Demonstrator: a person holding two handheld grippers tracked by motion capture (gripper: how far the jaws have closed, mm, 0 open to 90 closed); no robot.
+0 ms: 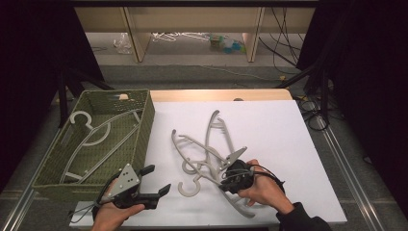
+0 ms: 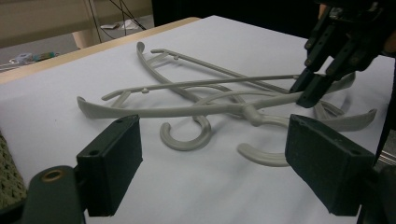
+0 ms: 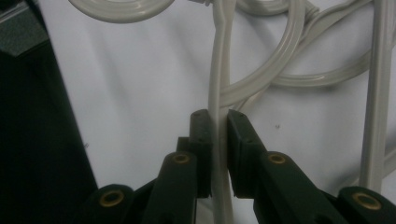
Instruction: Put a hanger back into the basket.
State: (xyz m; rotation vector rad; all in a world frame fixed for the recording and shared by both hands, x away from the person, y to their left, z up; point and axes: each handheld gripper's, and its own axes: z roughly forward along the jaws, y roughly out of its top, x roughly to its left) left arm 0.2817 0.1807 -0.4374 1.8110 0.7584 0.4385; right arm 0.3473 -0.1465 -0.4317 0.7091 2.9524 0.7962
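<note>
A white sheet (image 1: 269, 120) is spread over the wooden table (image 1: 192, 95), and its far and right-hand parts are left bare, while a woven olive basket (image 1: 144, 130) is set along its left edge. A tangle of pale grey plastic hangers (image 1: 207, 149) is seen near the middle of the sheet, towards the person's side; one more hanger (image 1: 91, 132) is laid inside the basket. The right gripper (image 1: 225, 182) is clamped on a thin arm of one hanger (image 3: 218, 93), which is pinched between the black pads in the right gripper view. The left gripper (image 1: 156, 185) is held just above the sheet's near edge beside the basket, its jaws spread wide with nothing between them. The hangers are smooth and curved, with rounded hooks; the basket is coarse and ribbed.
</note>
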